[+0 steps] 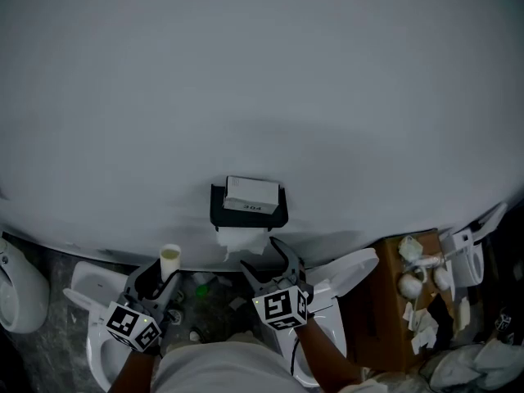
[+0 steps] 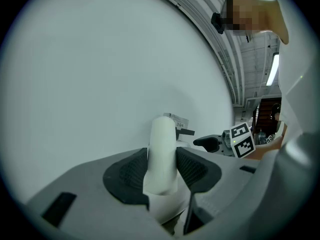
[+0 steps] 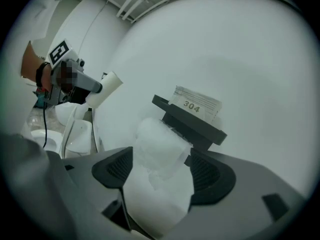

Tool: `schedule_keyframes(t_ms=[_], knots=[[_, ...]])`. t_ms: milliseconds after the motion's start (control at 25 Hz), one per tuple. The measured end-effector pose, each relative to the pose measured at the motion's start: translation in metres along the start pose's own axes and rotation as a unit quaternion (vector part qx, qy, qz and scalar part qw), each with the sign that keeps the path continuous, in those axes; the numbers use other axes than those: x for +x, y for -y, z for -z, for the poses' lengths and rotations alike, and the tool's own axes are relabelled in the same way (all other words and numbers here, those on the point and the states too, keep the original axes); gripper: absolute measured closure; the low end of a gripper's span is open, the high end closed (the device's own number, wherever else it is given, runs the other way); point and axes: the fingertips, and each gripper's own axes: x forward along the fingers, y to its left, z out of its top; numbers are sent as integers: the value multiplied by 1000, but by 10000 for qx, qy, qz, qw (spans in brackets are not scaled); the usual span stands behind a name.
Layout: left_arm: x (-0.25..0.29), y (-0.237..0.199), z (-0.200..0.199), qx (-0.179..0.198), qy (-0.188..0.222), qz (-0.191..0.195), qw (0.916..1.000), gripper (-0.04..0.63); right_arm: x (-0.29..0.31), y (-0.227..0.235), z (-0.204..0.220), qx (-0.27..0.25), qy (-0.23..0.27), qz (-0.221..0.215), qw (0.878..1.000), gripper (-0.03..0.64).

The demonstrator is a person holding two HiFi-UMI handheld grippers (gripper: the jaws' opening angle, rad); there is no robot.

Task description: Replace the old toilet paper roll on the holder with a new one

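Observation:
A black wall holder [image 1: 248, 209] carries a white box [image 1: 251, 193] marked 304 on top. My right gripper [image 1: 264, 256] sits just below it, its jaws wide and closed on a soft white toilet paper roll [image 3: 161, 159]; the pads [image 3: 206, 174] touch both sides. The roll [image 1: 242, 240] is right under the holder [image 3: 192, 124]; whether it hangs on it I cannot tell. To the left and lower, my left gripper [image 1: 164, 281] is shut on an upright bare cream tube [image 1: 169, 261]. That tube [image 2: 162, 151] stands between the left pads [image 2: 131, 171].
White toilet bowls sit below the wall at the left [image 1: 88, 289] and under my right arm [image 1: 348, 273]. A urinal [image 1: 18, 289] is at the far left. A brown box [image 1: 393, 309] with crumpled paper stands at the right. The floor is dark and littered.

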Motion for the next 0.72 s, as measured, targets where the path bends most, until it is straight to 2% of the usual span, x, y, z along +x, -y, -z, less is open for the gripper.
schedule_keyframes(t_ms=[40, 80, 120, 240, 360, 400, 560, 720], knots=[[2, 2, 0, 1, 10, 1, 10000, 408, -2, 4, 1, 127, 19, 69, 9999, 301], [3, 4, -1, 14, 8, 3, 10000, 408, -4, 7, 3, 240, 35, 146, 9996, 407], [4, 5, -2, 38, -3, 3, 10000, 408, -6, 11, 4, 342, 51, 195, 9992, 454], [6, 9, -5, 99, -12, -26, 9999, 408, -11, 19, 8, 699, 102, 202, 9973, 482], [5, 8, -8, 113, 55, -98, 9999, 408, -15, 32, 18, 1277, 110, 177, 9916, 595], [5, 7, -10, 124, 71, -130, 9998, 408, -17, 38, 21, 1489, 117, 172, 9886, 616], [1, 3, -13, 145, 99, -246, 9995, 408, -24, 60, 29, 2199, 263, 273, 9748, 617], [-4, -2, -17, 117, 231, -378, 9989, 408, -40, 81, 25, 2635, 636, 415, 9617, 618]])
